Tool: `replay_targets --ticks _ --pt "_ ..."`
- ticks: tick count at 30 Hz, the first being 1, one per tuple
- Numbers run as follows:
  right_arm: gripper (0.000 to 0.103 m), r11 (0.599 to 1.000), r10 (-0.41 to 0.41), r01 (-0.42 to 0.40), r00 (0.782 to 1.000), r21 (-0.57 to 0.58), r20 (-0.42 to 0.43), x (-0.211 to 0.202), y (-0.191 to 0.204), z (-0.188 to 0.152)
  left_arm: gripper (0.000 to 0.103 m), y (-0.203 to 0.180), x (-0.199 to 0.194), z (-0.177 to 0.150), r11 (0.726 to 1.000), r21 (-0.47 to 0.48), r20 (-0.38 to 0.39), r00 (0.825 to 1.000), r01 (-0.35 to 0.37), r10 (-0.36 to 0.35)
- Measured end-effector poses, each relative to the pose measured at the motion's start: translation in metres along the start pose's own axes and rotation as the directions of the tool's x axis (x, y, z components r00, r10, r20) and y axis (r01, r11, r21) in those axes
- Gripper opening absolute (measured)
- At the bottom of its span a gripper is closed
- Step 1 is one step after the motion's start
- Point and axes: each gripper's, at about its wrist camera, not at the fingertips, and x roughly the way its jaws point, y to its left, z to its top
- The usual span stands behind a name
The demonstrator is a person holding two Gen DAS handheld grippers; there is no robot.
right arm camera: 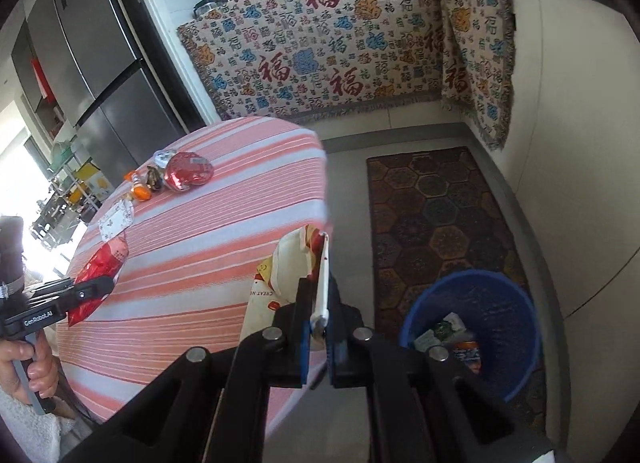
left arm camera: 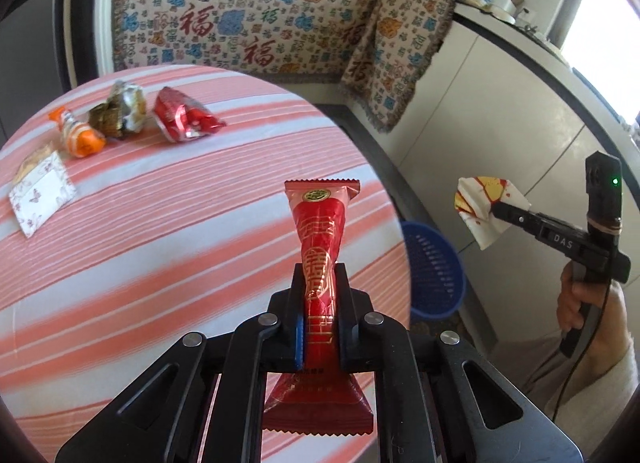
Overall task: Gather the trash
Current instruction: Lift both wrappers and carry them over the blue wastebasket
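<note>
Left wrist view shows a red snack wrapper (left arm camera: 320, 263) clamped upright between the left gripper (left arm camera: 320, 283) fingers, above the striped round table (left arm camera: 160, 263). Right gripper (right arm camera: 318, 303) pinches a white crumpled wrapper (right arm camera: 292, 263) just past the table's edge, near the blue basket (right arm camera: 516, 303) on the floor, which holds some trash. Four more wrappers (left arm camera: 184, 121) lie on the table's far side.

Bright daylight; window glare; fisheye warping
</note>
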Motion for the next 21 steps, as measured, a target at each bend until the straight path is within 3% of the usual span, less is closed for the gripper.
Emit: replay_targets --ticks 3,9,13,21 --pt "0.006 0.995 -0.097 0.097 0.995 -0.015 -0.002 -0.012 -0.033 0.004 0.01 -0.035 0.011 0.009 0.998 0.034 -0.004 0.999 0.047 -0.046" --pt "0.006 0.97 -0.232 0.234 0.972 0.061 -0.032 -0.005 -0.105 -0.006 0.01 -0.107 0.043 0.021 0.988 0.097 -0.03 0.993 0.118 -0.116" --pt "0.006 0.962 -0.238 0.245 0.969 0.122 -0.068 0.0 -0.141 -0.014 0.01 -0.144 0.076 0.028 0.984 0.105 -0.067 0.989 0.142 -0.135" --pt "0.006 0.948 -0.299 0.308 0.947 0.076 -0.115 0.009 -0.174 -0.006 0.01 -0.191 0.145 0.026 0.98 0.082 -0.141 0.976 0.181 -0.168"
